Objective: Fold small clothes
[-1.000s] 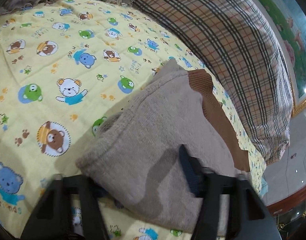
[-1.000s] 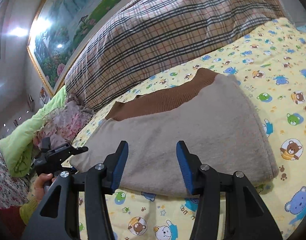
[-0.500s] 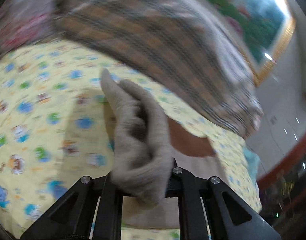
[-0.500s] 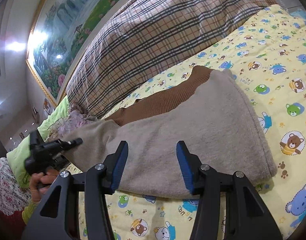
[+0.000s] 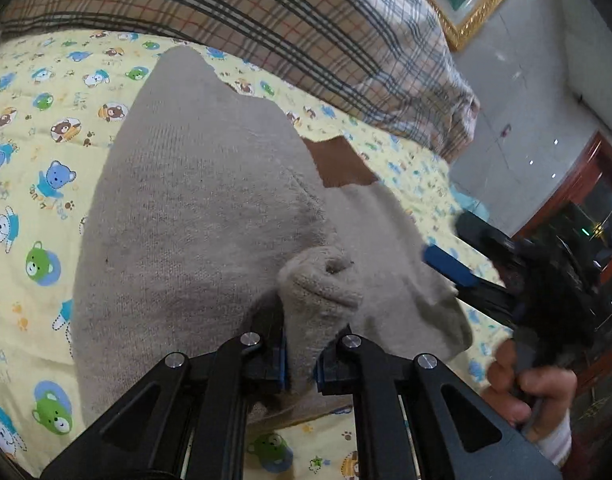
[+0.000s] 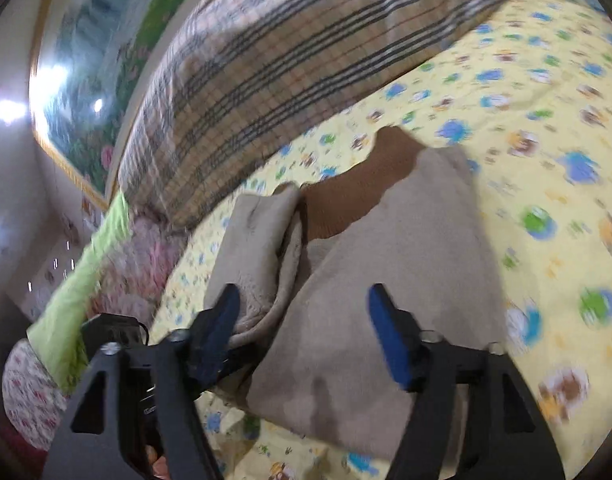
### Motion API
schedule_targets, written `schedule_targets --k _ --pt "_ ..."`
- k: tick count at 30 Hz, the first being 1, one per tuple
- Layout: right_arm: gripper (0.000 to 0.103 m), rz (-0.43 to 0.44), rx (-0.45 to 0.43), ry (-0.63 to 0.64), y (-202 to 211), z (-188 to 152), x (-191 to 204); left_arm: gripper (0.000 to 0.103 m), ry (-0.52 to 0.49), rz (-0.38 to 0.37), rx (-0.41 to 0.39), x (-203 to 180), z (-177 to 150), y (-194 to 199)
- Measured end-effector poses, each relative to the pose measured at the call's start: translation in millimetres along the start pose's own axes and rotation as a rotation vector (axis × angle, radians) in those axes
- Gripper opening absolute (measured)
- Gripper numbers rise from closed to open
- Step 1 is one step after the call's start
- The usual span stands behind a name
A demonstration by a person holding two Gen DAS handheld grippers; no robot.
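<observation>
A small beige knit garment (image 5: 194,200) with a brown ribbed band (image 5: 338,164) lies on the yellow bear-print sheet (image 5: 38,128). My left gripper (image 5: 302,360) is shut on a bunched edge of the garment and holds it folded over the rest. In the right wrist view the garment (image 6: 406,248) shows the lifted part (image 6: 258,240) doubled over at its left end, with the brown band (image 6: 346,196) beyond. My right gripper (image 6: 306,320) is open, its blue pads just above the garment's near edge. It also shows in the left wrist view (image 5: 458,272).
A large plaid quilt (image 5: 266,20) lies along the far side of the bed, also in the right wrist view (image 6: 290,56). A green blanket (image 6: 86,272) and floral bedding (image 6: 26,392) lie at the left. A framed painting (image 6: 98,40) hangs on the wall.
My left gripper closed on the garment's edge, lifted it and carried it over toward the right end. My right gripper stayed open and shifted closer over the garment.
</observation>
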State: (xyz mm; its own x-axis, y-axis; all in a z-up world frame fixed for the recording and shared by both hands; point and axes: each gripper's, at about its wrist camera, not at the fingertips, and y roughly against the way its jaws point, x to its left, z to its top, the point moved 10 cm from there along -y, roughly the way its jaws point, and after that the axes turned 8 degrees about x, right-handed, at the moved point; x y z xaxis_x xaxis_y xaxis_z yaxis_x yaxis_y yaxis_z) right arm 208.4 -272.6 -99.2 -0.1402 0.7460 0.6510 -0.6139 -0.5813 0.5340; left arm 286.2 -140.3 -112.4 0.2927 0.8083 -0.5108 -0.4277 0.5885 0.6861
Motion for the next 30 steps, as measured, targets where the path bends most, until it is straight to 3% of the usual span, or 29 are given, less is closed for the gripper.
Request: schedule_targets --k 2,8,11,13,14,15,16,18,25,30 --pt "0.071 0.045 0.027 0.004 -16.3 8.7 8.4 0.008 -0.001 -0.005 0.000 0.4 0.3 1.3" --pt "0.075 0.119 0.227 0.008 -97.4 24.4 27.6 0.008 0.025 -0.031 0.005 3.5 -1.3 -0.4" --pt "0.075 0.058 0.295 -0.027 -133.5 29.9 16.4 0.008 0.021 -0.035 0.005 3.5 -1.9 0.0" --pt "0.072 0.071 0.307 -0.047 -147.0 34.2 15.9 0.008 0.023 -0.037 0.009 4.1 -1.8 -1.4" --pt "0.056 0.092 0.312 -0.041 -150.4 35.8 20.5 0.008 0.022 -0.035 0.008 3.6 -2.2 -1.0" --pt "0.033 0.122 0.326 -0.032 -153.9 36.4 28.0 0.008 0.018 -0.030 0.006 2.9 -2.4 -0.4" --pt "0.025 0.133 0.331 -0.030 -154.8 36.6 31.8 0.008 0.010 -0.023 0.004 0.6 -2.0 0.9" --pt "0.017 0.127 0.317 -0.005 -150.4 40.5 37.9 0.008 -0.002 -0.022 -0.001 -7.2 -1.3 5.5" --pt "0.016 0.103 0.167 0.095 -71.3 72.4 47.8 0.008 -0.062 -0.130 -0.011 -77.1 8.3 7.7" --pt "0.016 -0.006 0.120 0.119 -18.7 85.8 4.6 0.009 -0.140 -0.178 0.042 -128.5 -6.5 -29.8"
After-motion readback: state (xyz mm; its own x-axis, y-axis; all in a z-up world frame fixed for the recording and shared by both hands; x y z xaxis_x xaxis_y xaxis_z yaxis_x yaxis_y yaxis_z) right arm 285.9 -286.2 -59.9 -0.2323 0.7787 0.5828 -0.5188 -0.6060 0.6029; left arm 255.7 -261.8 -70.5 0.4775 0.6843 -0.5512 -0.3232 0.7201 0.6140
